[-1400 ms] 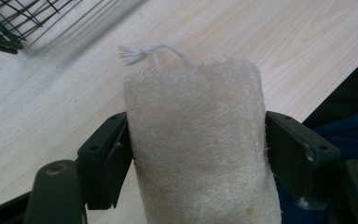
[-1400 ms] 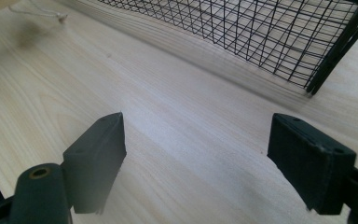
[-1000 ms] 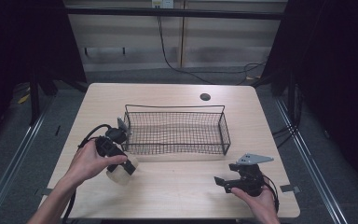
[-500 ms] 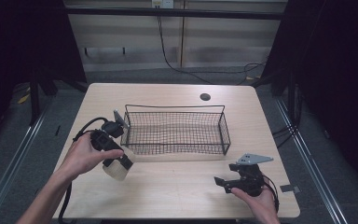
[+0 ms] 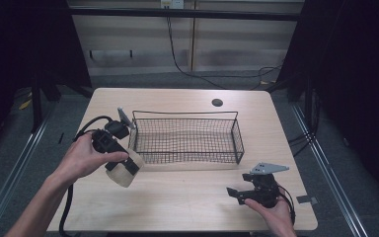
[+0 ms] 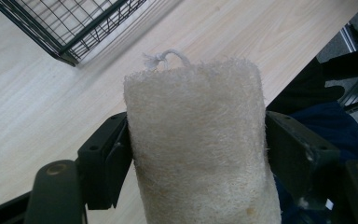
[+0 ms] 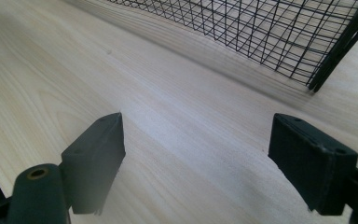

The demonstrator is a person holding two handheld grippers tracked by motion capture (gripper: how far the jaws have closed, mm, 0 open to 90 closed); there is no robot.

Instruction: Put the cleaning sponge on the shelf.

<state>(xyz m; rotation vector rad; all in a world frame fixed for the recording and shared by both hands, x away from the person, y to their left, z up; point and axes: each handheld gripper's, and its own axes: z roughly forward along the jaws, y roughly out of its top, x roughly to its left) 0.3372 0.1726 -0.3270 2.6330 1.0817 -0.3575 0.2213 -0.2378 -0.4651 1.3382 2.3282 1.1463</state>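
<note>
Left gripper (image 5: pixel 123 168) clamps a loofah (image 6: pixel 200 144) at the wire basket's (image 5: pixel 187 139) 9 o'clock end. Likely transport step; next needs lift over rim. Right gripper (image 7: pixel 214 158) gapes wide, empty.

We see a loofah sponge (image 6: pixel 200 144), pale cream and coarse-fibred, roughly a cylinder with a short white string loop knotted at its far end. It sits clamped between the two black jaws of the left claw (image 5: pixel 123 168), one jaw pressed against each of its sides. From the high view it (image 5: pixel 123 174) is just beside the near left corner of the black wire basket (image 5: pixel 187 137), outside it; whether it touches the desk (image 5: pixel 187 197) we cannot tell. The basket stands upright at the desk's middle, rectangular and open-topped.
</note>
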